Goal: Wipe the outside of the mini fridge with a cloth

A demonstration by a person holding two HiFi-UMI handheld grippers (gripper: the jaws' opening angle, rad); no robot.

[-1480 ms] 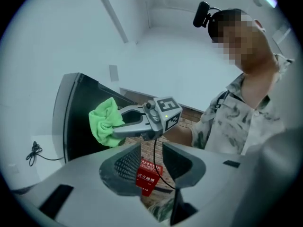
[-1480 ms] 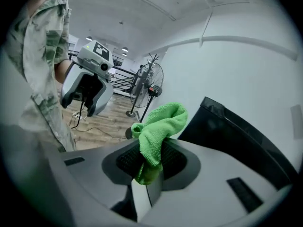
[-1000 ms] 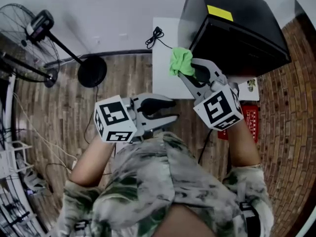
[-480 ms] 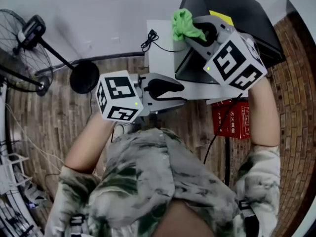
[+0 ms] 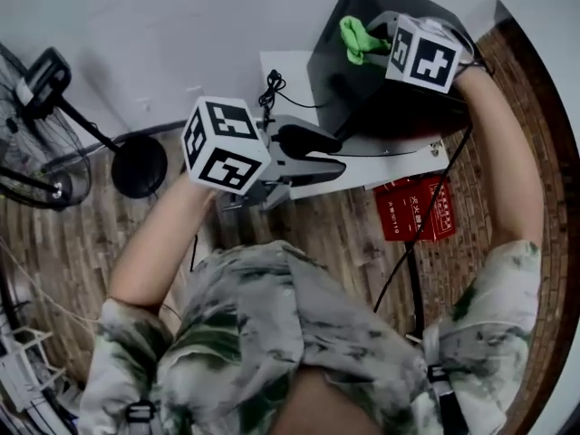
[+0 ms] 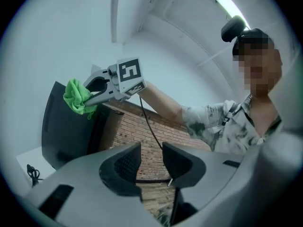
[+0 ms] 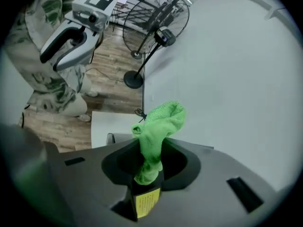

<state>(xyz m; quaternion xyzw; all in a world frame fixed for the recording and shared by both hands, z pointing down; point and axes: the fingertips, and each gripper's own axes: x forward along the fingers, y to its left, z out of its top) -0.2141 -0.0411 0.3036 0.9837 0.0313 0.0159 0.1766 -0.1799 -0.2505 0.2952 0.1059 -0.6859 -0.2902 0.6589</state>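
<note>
**Wipe falling to the right side**

The right tool [image 5: 373, 42] is clamping the green cloth [image 5: 357, 36] and holding it at the upper edge of the mini fridge [image 5: 362, 98], whose black top is lying directly beneath the dangling cloth. The fridge is sitting on the white table [image 5: 288, 72] against the wall. The left tool [image 5: 324, 159], jaws slightly parted and holding nothing, is hanging lower beside the fridge, farther from the work.

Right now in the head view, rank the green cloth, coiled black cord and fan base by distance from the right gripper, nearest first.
1. Green cloth, held in the right gripper's fingers.
2. Coiled black cord, on the white table, further left.
3. Fan base, far left, beyond the table.
</note>
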